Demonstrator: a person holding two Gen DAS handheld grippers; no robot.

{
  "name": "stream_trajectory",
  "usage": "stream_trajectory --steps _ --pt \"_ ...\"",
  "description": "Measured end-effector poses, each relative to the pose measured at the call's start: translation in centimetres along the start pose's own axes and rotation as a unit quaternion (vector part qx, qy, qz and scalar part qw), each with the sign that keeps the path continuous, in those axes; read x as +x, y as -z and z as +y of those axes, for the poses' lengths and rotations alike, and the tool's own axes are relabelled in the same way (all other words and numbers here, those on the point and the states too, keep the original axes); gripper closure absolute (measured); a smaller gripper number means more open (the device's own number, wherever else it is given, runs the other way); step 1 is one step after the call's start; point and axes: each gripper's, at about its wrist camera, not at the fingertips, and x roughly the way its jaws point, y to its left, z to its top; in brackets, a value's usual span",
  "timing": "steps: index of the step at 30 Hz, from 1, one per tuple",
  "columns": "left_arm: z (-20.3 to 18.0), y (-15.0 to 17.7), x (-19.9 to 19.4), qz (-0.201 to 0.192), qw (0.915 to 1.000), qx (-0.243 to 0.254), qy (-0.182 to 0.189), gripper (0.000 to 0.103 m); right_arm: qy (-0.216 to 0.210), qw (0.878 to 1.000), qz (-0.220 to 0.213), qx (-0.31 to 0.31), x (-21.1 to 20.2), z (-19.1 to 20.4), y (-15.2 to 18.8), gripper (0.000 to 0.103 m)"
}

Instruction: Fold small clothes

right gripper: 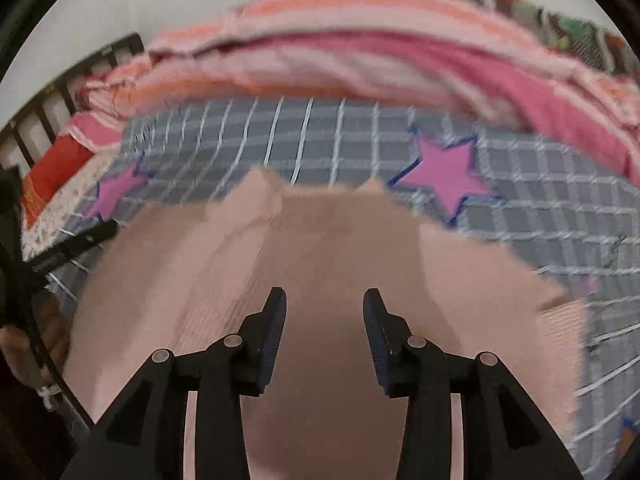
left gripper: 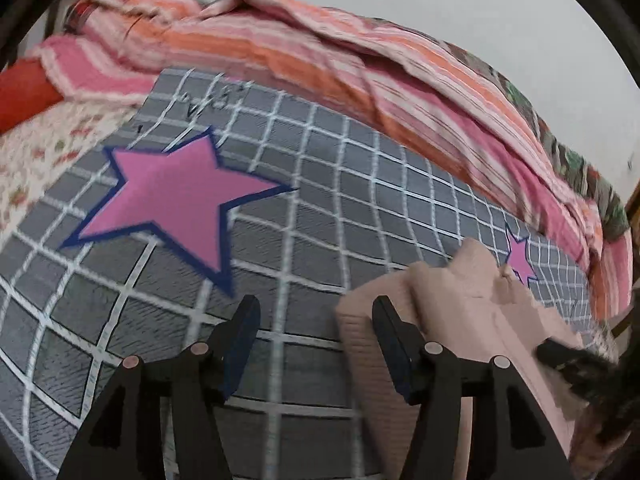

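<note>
Lying flat on the bed, the pink knit garment (right gripper: 320, 248) spreads under and ahead of the right gripper (right gripper: 325, 300), whose fingers (right gripper: 276, 320) stand apart with nothing clamped between them; only the cloth's surface shows in the gap. In the left wrist view the same garment sits to the right of the left gripper (left gripper: 316, 312), its edge just beside the right-hand finger, and that gripper too is released, with bare bedsheet (left gripper: 304, 184) between its fingers (left gripper: 246, 320).

The likely trouble, as I judge it, is a grasp that takes only one layer. The garment looks already doubled in places, with a raised ridge ahead of the right fingers, so a shallow pinch could peel the top layer and undo the fold. A pinch that goes too deep could catch the bedsheet along with the knit and drag both. The left fingers are beside the cloth, not over it, so closing there would catch nothing or only a thin edge.

The knit is soft, ribbed and limp, dusty pink, with an uneven outline and two small peaks at its far edge. The bedsheet is a smooth grey weave crossed by white grid lines, with flat pink stars (left gripper: 176, 196) outlined in dark blue. Beyond the fingers a striped pink and orange blanket (left gripper: 320, 60) lies heaped in thick, fuzzy folds.
</note>
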Motion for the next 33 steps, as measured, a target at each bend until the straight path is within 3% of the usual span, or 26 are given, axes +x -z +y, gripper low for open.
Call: stream_trajectory --steps 2,6,11,19,27,33 --pt "0.5 0.2 0.3 -0.009 0.9999 -0.007 0.012 0.047 0.022 1.0 -0.002 -0.002 1.4 0.4 -0.2 0.064" --pt "-0.3 0.6 1.2 -0.013 0.9998 0.011 -0.003 0.047 0.041 0.999 0.024 0.009 3.0 0.4 -1.6 0.063" --pt "0.7 0.6 1.0 -0.019 0.9994 -0.011 0.026 0.047 0.065 0.998 0.005 0.002 4.2 0.9 -2.0 0.063" --pt "0.9 0.7 0.8 -0.02 0.9988 -0.01 0.044 0.047 0.064 0.998 -0.001 0.002 4.3 0.9 -1.8 0.062" --pt "0.9 0.9 0.2 -0.023 0.9956 0.0 0.09 0.047 0.051 0.999 0.012 0.003 3.7 0.7 -1.7 0.062" --pt "1.3 1.1 -0.1 -0.025 0.9938 -0.008 0.108 0.047 0.047 0.999 0.015 0.015 0.8 1.2 -0.2 0.062"
